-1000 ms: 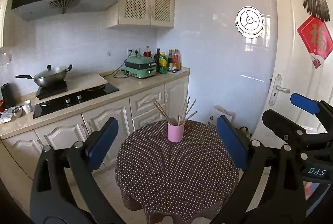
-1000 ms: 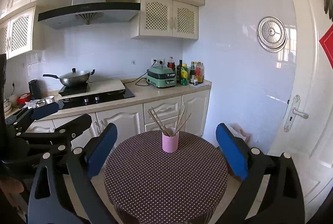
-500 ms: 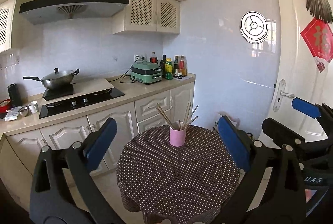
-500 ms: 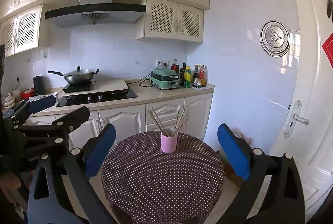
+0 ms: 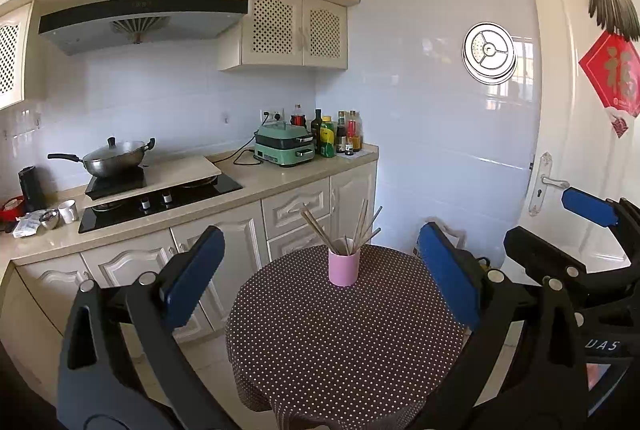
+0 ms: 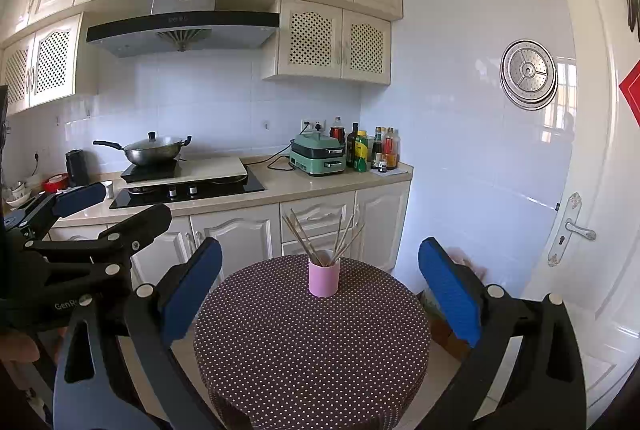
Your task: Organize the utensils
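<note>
Wooden chopsticks [image 5: 352, 230] stand in a pink cup [image 5: 343, 267], fanned out w/ tips up, some leaning left, some right. Cup sits upright at far side of round table w/ dotted cloth [image 5: 344, 342]. Left gripper [image 5: 320, 270] & right gripper [image 6: 320, 282] both spread wide, holding nothing, well short of cup. Only left view shows red door decoration [image 5: 612, 74].
</note>
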`<act>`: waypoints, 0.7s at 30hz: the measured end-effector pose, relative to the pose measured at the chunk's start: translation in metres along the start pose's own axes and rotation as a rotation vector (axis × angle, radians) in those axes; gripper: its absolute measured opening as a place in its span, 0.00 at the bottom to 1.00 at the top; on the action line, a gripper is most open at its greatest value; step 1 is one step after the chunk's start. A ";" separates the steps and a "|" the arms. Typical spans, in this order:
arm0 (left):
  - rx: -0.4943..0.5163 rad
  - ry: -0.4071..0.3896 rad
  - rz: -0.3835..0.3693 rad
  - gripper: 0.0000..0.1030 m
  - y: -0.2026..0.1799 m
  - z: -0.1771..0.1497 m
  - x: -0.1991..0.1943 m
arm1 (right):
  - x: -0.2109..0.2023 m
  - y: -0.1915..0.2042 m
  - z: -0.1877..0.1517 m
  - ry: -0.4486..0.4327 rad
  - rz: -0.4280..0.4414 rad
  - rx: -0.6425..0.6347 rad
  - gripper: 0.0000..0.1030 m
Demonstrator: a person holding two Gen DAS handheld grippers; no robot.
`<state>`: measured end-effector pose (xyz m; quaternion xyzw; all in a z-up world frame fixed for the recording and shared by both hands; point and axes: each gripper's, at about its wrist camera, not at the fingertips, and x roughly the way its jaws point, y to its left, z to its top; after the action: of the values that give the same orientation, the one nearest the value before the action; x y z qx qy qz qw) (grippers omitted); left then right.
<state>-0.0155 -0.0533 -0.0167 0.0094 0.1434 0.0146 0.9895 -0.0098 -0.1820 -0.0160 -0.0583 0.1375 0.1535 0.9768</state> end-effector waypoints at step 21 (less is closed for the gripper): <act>0.010 -0.010 0.010 0.93 -0.002 0.004 0.004 | 0.006 -0.005 0.005 0.003 0.001 0.004 0.92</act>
<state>-0.0104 -0.0550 -0.0143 0.0152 0.1384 0.0188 0.9901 -0.0014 -0.1841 -0.0126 -0.0567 0.1391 0.1538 0.9766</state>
